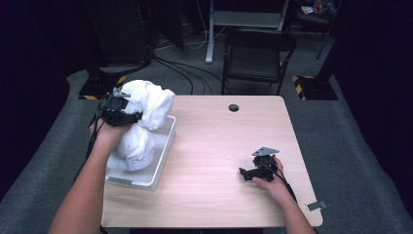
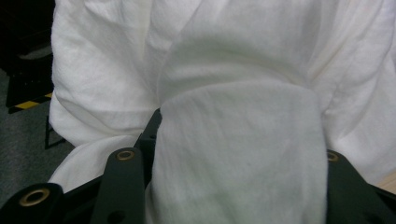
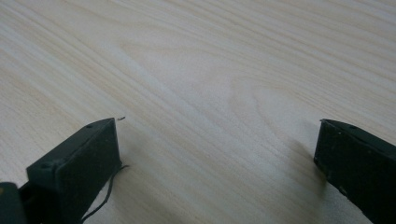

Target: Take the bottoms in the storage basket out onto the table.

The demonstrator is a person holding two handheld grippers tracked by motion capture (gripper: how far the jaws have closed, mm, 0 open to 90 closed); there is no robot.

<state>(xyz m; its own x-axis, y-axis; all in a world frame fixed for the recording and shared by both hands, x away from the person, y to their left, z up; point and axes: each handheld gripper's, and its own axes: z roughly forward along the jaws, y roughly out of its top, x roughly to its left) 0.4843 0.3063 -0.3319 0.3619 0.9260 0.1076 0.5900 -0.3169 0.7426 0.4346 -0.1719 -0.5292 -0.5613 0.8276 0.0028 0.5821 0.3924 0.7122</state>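
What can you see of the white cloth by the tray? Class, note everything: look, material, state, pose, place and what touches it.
The white cloth is a soft, matte fabric, bunched into thick folds and creases. The left gripper is shut on it and holds its upper part above the table's left side, while its lower part hangs into the pale rectangular tray and rests there. In the left gripper view a broad fold sits between the black jaws. No print or label is visible.

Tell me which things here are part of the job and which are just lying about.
In the job:
- white cloth, clamped in the left tool
- grey bin under the cloth
- right tool, open, low over the table

Lying about:
- folding chair
- floor cables
- small clip at the table's edge
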